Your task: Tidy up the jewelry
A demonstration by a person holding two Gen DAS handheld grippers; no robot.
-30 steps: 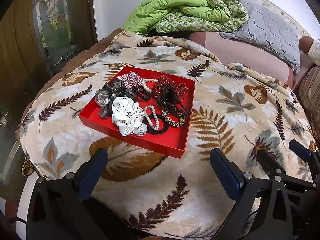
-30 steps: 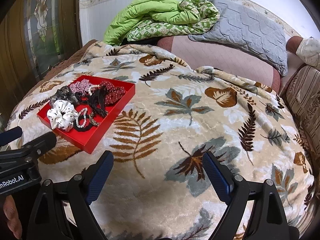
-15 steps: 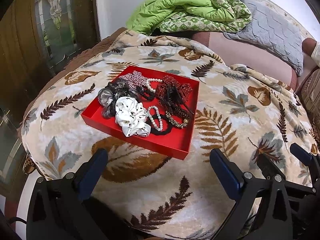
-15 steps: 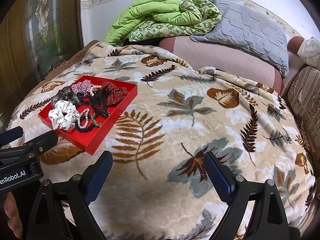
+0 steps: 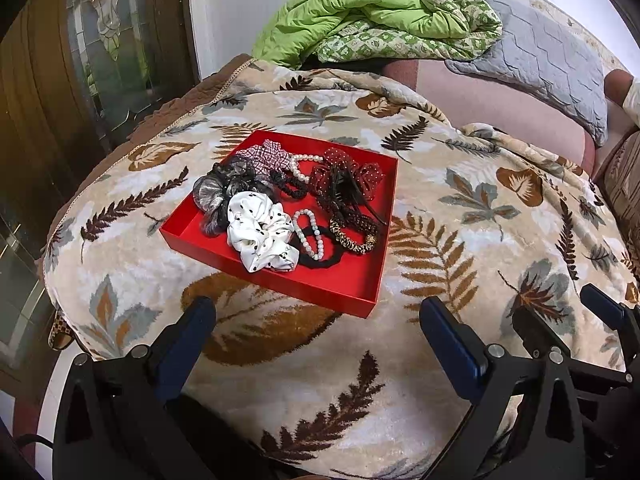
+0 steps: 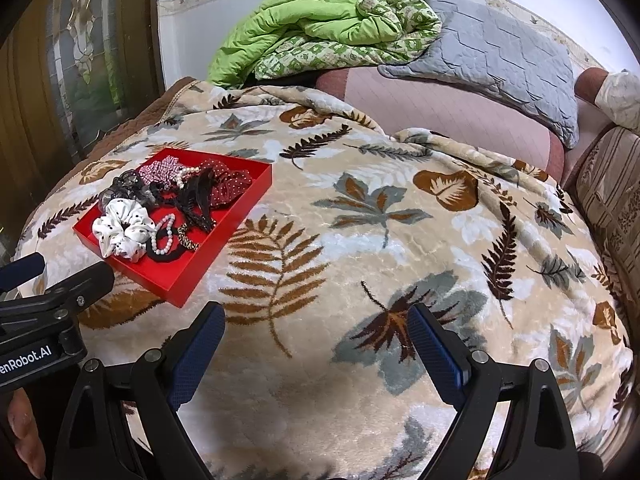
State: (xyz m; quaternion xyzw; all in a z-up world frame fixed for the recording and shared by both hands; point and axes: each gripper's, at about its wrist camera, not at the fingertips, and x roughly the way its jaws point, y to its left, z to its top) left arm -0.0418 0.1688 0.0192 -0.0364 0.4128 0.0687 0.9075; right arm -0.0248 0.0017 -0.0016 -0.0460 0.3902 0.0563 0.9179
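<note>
Basically both grippers, left gripper (image 5: 316, 328) and right gripper (image 6: 316, 338), gape wide, empty. White scrunchie (image 5: 261, 231) in red tray (image 5: 320, 286) looks soft, light; pinch its puffy edge; bead bracelet (image 5: 308, 234) likely slippery

Only one readable text: white lettering "enRobot.AI" on the black body of the left gripper (image 6: 22, 270), seen at the left edge of the right wrist view (the start of the word is cut off by the frame edge, so the full name cannot be read). No legible text, numbers or labels on the red tray (image 5: 352, 284), its contents, the leaf-print blanket (image 6: 360, 240) or the bedding behind.
</note>
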